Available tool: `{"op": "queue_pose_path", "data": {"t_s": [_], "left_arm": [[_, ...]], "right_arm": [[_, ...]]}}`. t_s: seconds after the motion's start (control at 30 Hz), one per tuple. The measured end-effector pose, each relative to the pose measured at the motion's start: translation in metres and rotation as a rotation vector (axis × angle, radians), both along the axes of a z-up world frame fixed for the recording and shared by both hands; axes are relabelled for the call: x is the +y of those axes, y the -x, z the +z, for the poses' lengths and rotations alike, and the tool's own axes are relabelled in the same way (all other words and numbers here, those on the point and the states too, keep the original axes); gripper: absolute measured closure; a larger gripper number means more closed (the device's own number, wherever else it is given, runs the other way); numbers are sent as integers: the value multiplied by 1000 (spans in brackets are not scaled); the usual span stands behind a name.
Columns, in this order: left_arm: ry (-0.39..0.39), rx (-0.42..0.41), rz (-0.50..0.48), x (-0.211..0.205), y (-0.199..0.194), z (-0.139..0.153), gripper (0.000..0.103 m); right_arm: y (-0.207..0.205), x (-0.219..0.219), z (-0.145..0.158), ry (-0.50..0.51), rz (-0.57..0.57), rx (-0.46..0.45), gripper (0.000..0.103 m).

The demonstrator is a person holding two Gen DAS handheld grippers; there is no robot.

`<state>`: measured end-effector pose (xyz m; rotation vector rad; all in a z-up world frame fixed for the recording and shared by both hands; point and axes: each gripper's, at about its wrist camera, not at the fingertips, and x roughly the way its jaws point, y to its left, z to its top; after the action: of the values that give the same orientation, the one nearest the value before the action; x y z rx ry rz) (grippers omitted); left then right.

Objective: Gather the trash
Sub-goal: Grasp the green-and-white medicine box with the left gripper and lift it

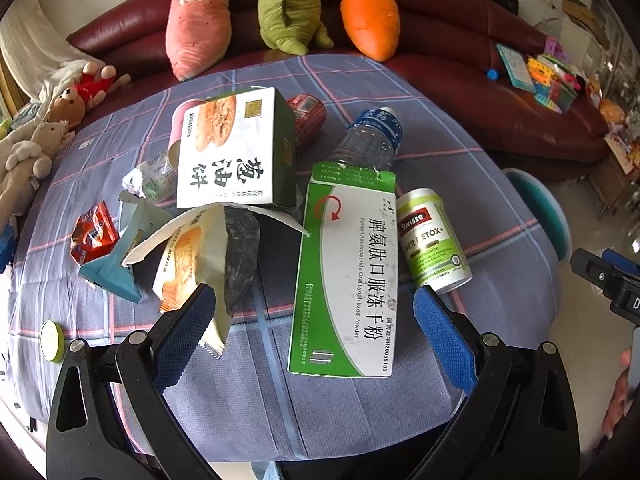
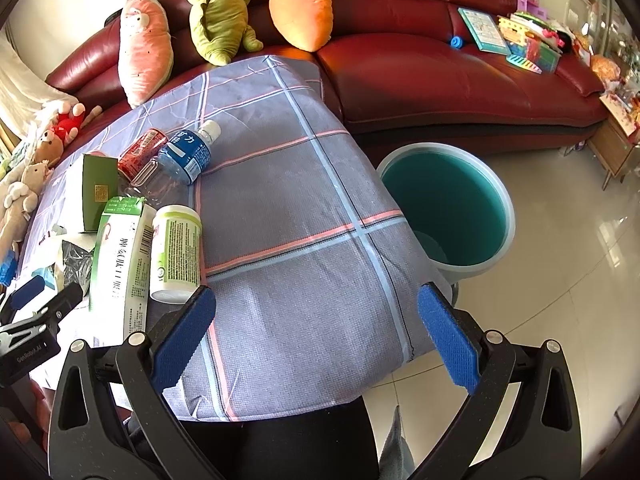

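Trash lies on a plaid tablecloth (image 1: 256,392): a green-white medicine box (image 1: 346,280), a Swisse bottle (image 1: 432,240), a clear water bottle (image 1: 368,138), a red can (image 1: 306,118), a pastry box (image 1: 232,148), a torn snack bag (image 1: 200,256), a red wrapper (image 1: 93,232) and a teal carton scrap (image 1: 114,266). My left gripper (image 1: 314,300) is open, empty, straddling the medicine box's near half from above. My right gripper (image 2: 316,300) is open, empty, over bare cloth (image 2: 304,240), right of the Swisse bottle (image 2: 176,256). A teal bin (image 2: 448,208) stands on the floor beside the table.
A red sofa (image 2: 440,64) with plush toys (image 2: 300,4) runs behind the table. More stuffed animals (image 1: 36,140) sit at the left. A small green-white disc (image 1: 52,340) lies near the table's front left edge. Tiled floor (image 2: 560,280) lies to the right.
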<state>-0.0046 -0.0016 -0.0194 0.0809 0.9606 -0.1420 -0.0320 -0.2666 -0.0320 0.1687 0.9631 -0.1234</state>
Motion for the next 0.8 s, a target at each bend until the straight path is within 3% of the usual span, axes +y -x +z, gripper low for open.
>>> {"op": "queue_pose_path", "data": {"t_s": [0.27,0.4,0.8], "left_arm": [[-105,74,-96,-22,-13,-18,4],[-121,137,-117,-27,-24,-33,9],[-165,210,-98,-39,-56,-70,9]], "right_arm": [[-5,-6,-6,-17,-7,13,6],[-8,-9,-14,-27,-5,28,6],[-19,-14,-35,-64,-9,80,6]]}}
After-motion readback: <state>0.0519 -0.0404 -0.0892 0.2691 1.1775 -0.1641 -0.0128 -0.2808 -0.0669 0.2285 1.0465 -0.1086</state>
